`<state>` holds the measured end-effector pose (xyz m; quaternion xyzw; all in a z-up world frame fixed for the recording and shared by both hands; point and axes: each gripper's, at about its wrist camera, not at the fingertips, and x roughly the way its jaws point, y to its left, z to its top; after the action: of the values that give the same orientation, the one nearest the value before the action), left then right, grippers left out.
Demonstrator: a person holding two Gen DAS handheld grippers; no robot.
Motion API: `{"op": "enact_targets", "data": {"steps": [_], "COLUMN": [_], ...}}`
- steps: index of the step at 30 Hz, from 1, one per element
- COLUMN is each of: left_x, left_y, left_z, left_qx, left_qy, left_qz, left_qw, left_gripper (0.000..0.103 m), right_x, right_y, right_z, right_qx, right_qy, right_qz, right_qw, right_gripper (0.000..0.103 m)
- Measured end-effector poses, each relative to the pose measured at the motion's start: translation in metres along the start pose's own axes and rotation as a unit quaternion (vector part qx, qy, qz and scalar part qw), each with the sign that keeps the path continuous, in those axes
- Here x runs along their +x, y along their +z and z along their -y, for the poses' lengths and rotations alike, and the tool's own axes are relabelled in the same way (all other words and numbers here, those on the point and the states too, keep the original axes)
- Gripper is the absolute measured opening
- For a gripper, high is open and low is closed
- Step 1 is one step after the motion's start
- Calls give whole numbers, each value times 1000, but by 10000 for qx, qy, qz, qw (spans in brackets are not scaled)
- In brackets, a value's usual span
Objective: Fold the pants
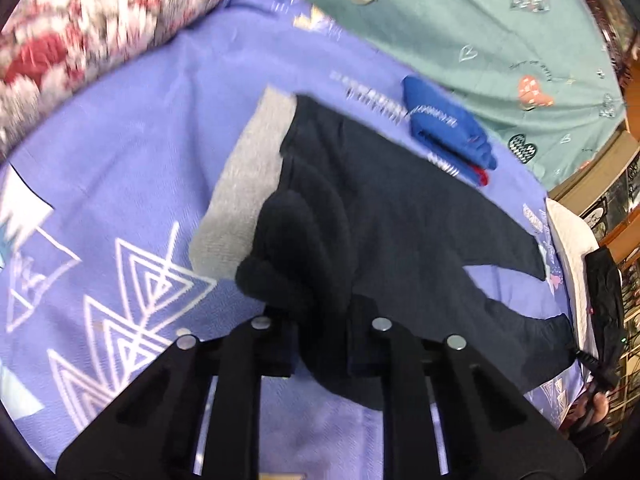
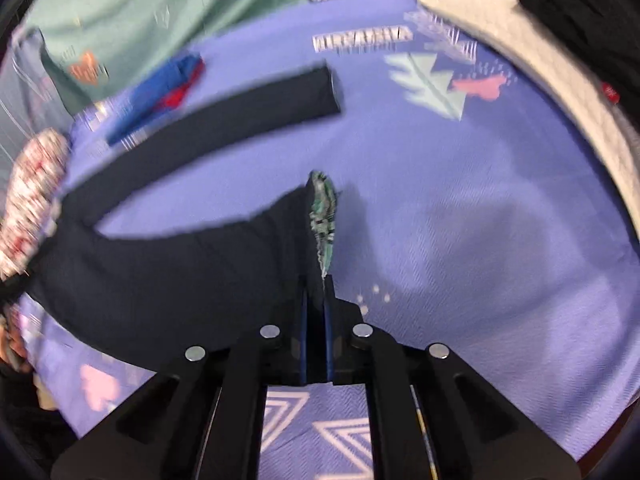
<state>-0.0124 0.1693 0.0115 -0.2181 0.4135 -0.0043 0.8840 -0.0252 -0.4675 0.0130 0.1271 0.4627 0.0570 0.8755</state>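
Two grippers, each clamped on the dark navy pants (image 1: 400, 208), which lie spread on the purple patterned sheet (image 1: 120, 168). Left wrist view, left to right: floral pillow (image 1: 80, 28) at the far left edge; open sheet between it and the grey waistband lining (image 1: 244, 176); the left gripper (image 1: 320, 332) pinches a bunched fold of the waist fabric; a folded blue garment (image 1: 448, 128) lies just beyond the pants; teal heart-print blanket (image 1: 480, 32) borders the sheet behind. Right wrist view: one leg (image 2: 224, 112) curves away across the sheet; the right gripper (image 2: 316, 312), fingers together, grips the near leg's hem (image 2: 324, 216), patterned lining showing. Bare sheet to its right up to the white mattress edge (image 2: 520, 60).
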Motion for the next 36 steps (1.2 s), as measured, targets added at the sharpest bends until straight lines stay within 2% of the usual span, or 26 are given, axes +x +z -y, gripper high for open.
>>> {"op": "enact_targets", "data": {"steps": [2, 4, 7, 10, 11, 13, 14, 15, 16, 19, 20, 21, 22, 23, 24, 26, 29, 31, 34, 35, 36], "left_x": [-16, -26, -24, 4, 7, 0, -6, -11, -15, -11, -6, -2, 1, 3, 3, 5, 8, 7, -1, -9, -17], "left_y": [-2, -7, -17, -33, -37, -37, -36, -34, -31, -30, -31, -32, -33, -34, -34, -32, -32, -32, -31, -29, -27], "left_z": [4, 4, -5, -24, -29, -34, -36, -38, -40, -46, -48, -47, -46, -45, -43, -40, -38, -37, -39, -41, -41], "left_qx": [52, 113, 157, 91, 20, -6, -39, -86, -129, -180, -189, -187, -141, -76, -56, -104, -66, -22, -18, -17, -7], "left_qy": [-23, 35, 277, 702, 716, 816, 830, 783, 794, 757, 757, 758, 810, 862, 864, 792, 886, 926, 999, 1038, 1063], "left_qz": [44, -1, -277, -915, -982, -819, -691, -592, -530, -638, -696, -749, -724, -694, -688, -688, -741, -778, -791, -735, -660], "left_qw": [10000, 9999, 9991, 9933, 9926, 9933, 9941, 9951, 9954, 9949, 9945, 9941, 9940, 9938, 9939, 9944, 9933, 9927, 9918, 9919, 9921], "left_gripper": [15, 15, 16, 28, 38, 51, 62, 71, 73, 74, 74, 74, 74, 74, 74, 74, 74, 74, 74, 74, 74], "right_x": [-23, -42, -64, -51, -42, -32, -24, -19, -11, 15, 26, 33, 33, 33, 29, 12, -25, -28, 0, 7, 9], "right_y": [6, 9, 12, 7, 3, -4, -10, -14, -18, -27, -31, -34, -37, -38, -37, -32, -21, -18, -29, -31, -31], "right_z": [-2, -2, 5, 17, 19, 16, 10, 6, 3, 3, 2, -2, -10, -16, -20, -24, -20, -11, -1, 2, 8], "right_qx": [-17, -48, 4, 98, 171, 167, 69, 8, -66, -76, -108, -197, -432, -598, -604, -799, -917, -864, -826, -796, -711], "right_qy": [42, -101, -287, -618, -597, -480, -510, -549, -606, -548, -536, -577, -771, -662, -633, -745, -918, -963, -1115, -1283, -1480], "right_qz": [131, 244, 336, 72, -32, -136, -157, -154, -190, -514, -669, -770, -705, -785, -777, -563, -217, -325, -874, -966, -938], "right_qw": [9999, 9996, 9990, 9980, 9981, 9986, 9985, 9984, 9980, 9971, 9963, 9952, 9936, 9929, 9931, 9924, 9913, 9911, 9865, 9838, 9820], "right_gripper": [6, 3, 1, 3, 6, 26, 53, 74, 77, 78, 74, 57, 52, 14, 6, 5, 5, 6, 7, 10, 19]}}
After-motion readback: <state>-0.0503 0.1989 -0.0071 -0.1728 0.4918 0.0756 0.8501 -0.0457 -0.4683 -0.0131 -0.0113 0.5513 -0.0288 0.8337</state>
